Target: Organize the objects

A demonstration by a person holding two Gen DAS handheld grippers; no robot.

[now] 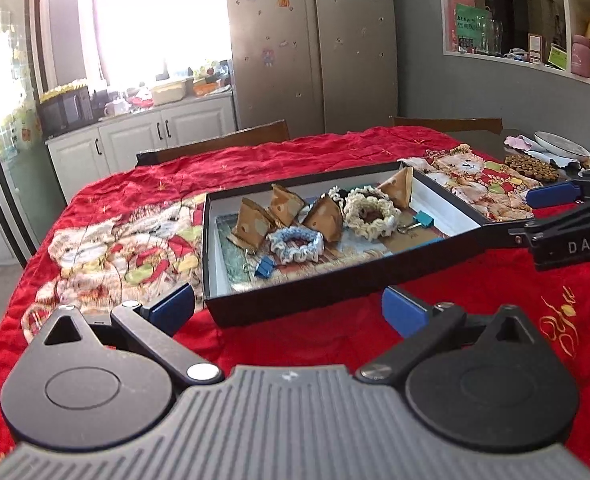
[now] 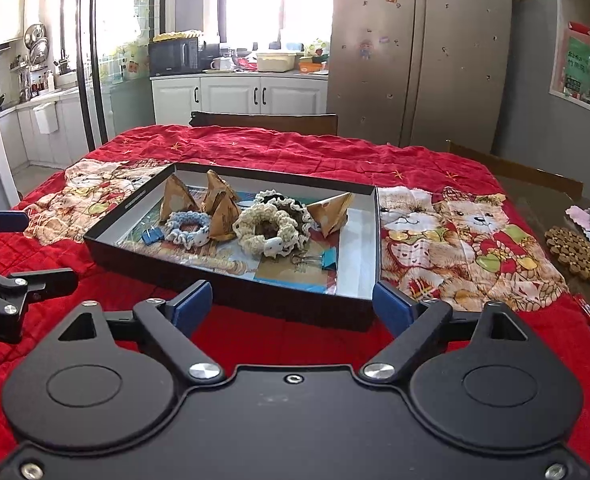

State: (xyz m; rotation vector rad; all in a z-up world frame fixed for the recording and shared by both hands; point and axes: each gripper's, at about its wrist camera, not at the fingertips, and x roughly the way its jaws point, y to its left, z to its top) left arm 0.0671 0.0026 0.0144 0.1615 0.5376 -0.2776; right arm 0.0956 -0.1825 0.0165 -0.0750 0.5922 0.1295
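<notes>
A shallow black box [image 1: 315,284] [image 2: 231,286] sits on the red quilted cloth. It holds several brown paper pyramids [image 1: 327,220] [image 2: 177,198], a blue crochet scrunchie [image 1: 295,245] [image 2: 187,227], a cream scrunchie [image 1: 371,210] [image 2: 265,228], and blue binder clips [image 1: 264,267] [image 2: 153,236]. My left gripper [image 1: 289,310] is open and empty just in front of the box's near wall. My right gripper [image 2: 293,306] is open and empty at the box's near right corner. Each gripper shows at the edge of the other's view.
A brown round trivet [image 2: 575,254] [image 1: 531,166] and a white plate [image 1: 561,144] lie on the bare table at the right. Wooden chair backs [image 2: 263,122] stand behind the table. A fridge and kitchen cabinets are beyond.
</notes>
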